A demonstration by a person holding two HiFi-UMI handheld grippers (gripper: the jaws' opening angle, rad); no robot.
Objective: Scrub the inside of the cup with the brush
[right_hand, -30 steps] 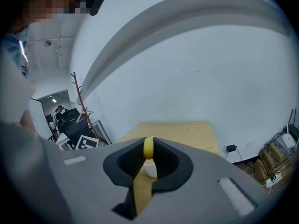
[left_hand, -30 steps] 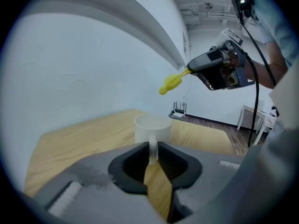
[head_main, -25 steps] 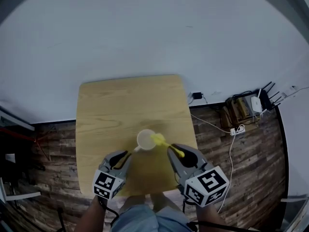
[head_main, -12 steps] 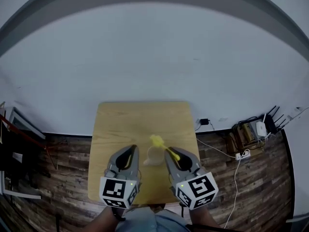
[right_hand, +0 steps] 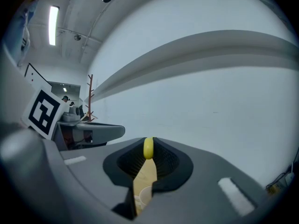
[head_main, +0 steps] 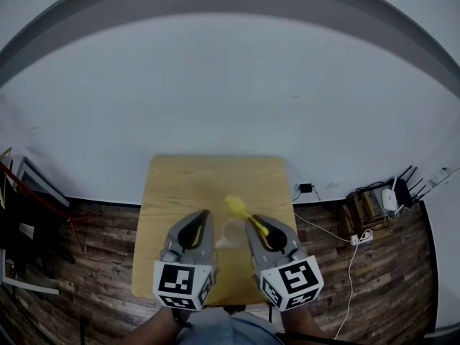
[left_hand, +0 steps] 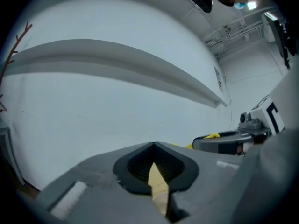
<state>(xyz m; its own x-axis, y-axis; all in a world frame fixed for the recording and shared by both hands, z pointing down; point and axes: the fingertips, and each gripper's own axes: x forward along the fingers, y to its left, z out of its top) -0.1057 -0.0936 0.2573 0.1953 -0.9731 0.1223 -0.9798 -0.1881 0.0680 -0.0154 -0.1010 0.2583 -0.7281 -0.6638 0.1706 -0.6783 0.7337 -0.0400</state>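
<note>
- My right tool (right_hand: 148, 143) is clamped on the yellow brush (head_main: 243, 215). In the right gripper view the handle end shows as a yellow knob pinched between the jaws.
- In the head view the brush juts from that tool up and to the left, its bristle head in the air over the table (head_main: 180, 185).
- My left tool (left_hand: 153, 144) is closed with nothing in it. Only a sliver of tan table shows through the seam of its jaws.
- Both tools hang side by side above the table's near half, pointing toward the wall (head_main: 230, 85), with their marker cubes (head_main: 183, 282) nearest the head camera.
- The cup (head_main: 232, 233), pale and faint, shows between the two tools in the head view, low over the tabletop. Neither tool touches it, and the bristle head is not inside it.
- The small wooden table stands against the plain pale wall on a dark plank floor (head_main: 93, 243). Cables (head_main: 359, 236) lie on the floor to the right.
</note>
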